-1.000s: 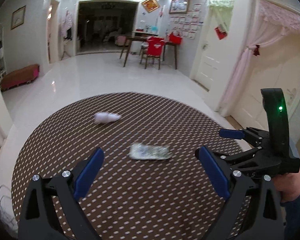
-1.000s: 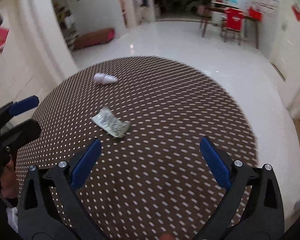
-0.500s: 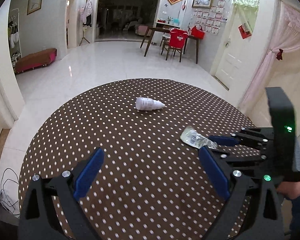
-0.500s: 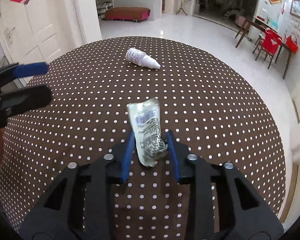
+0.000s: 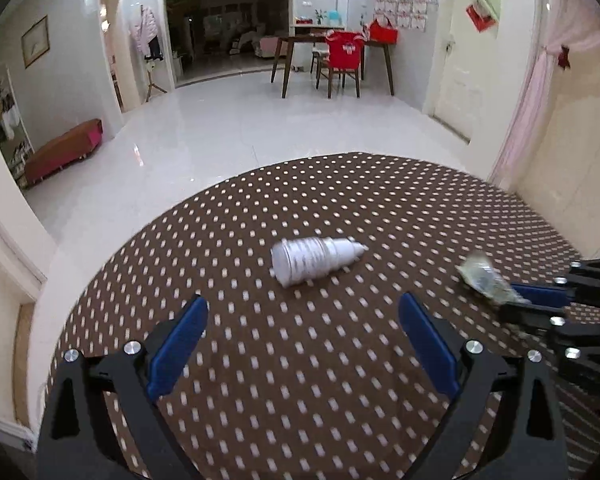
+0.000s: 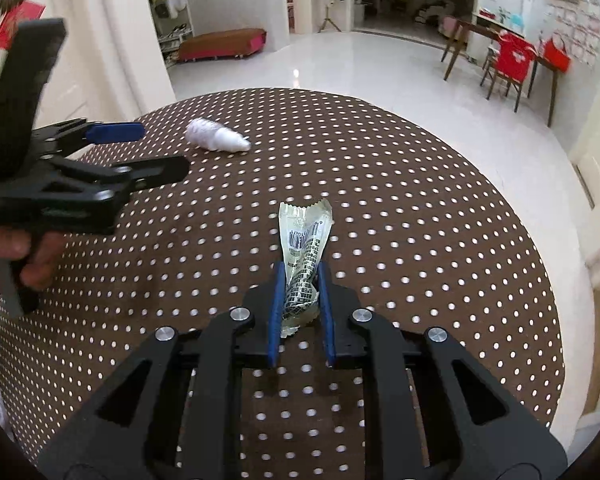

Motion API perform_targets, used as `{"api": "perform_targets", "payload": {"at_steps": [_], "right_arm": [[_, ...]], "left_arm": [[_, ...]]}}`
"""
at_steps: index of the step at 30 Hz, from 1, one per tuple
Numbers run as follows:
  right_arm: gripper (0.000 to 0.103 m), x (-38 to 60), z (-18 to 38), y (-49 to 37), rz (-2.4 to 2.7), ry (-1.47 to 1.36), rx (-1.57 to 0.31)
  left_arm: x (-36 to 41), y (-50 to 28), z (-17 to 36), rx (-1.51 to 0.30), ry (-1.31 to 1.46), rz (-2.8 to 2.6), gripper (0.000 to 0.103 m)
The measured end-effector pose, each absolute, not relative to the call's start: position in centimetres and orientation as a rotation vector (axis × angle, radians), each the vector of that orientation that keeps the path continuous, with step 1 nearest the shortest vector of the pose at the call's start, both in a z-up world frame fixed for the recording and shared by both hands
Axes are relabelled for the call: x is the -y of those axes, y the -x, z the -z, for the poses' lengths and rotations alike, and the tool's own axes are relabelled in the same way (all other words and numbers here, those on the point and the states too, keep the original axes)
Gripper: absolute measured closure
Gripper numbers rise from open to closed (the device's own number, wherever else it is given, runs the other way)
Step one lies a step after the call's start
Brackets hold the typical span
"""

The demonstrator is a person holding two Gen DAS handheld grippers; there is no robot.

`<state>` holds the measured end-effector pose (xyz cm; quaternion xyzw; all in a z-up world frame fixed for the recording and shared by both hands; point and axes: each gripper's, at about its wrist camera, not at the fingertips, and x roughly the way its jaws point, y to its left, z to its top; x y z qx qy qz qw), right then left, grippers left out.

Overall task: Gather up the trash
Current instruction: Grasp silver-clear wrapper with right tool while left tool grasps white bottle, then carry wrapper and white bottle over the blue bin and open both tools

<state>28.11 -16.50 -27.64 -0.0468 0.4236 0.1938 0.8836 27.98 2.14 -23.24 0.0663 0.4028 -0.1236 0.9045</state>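
Covering the round table (image 5: 260, 380), brown white-dotted cloth; glossy white floor (image 5: 228, 128) beyond.

Bare tablecloth (image 5: 300, 360) between left claw (image 5: 300, 344) and bottle (image 5: 312, 260).

Both wrist cameras look steeply down, close over the dotted table (image 5: 300, 360), sharing the white bottle (image 6: 216, 140)
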Motion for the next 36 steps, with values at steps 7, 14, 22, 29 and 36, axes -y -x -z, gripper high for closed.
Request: {"api": "perform_targets", "payload": {"at_steps": [7, 14, 22, 29, 36], "right_arm": [[0.087, 18.1, 27.6, -28.8, -0.402, 0.025, -0.883], [0.087, 19.6, 27.5, -27.8, -0.396, -0.026, -0.885], [0.087, 22.0, 26.1, -23.6, -0.374, -0.09, -0.848], [0.087, 24.9, 24.0, -19.6, -0.334, -0.132, -0.801], [0.087, 28.6, 22.6, -15.9, -0.291, -0.179, -0.756]], "left_arm": [[-1.2, -31.8, 24.1, -0.88, -0.175, 0.316, 0.039], [-1.4, -31.0, 23.8, -0.903, -0.108, 0.369, 0.067], [-0.4, -25.6, 23.0, -0.886, -0.071, 0.399, 0.073], [2.4, -19.8, 21.5, -0.863, -0.046, 0.473, 0.074], [5.2, -15.3, 20.5, -0.845, -0.049, 0.515, 0.076]]}}
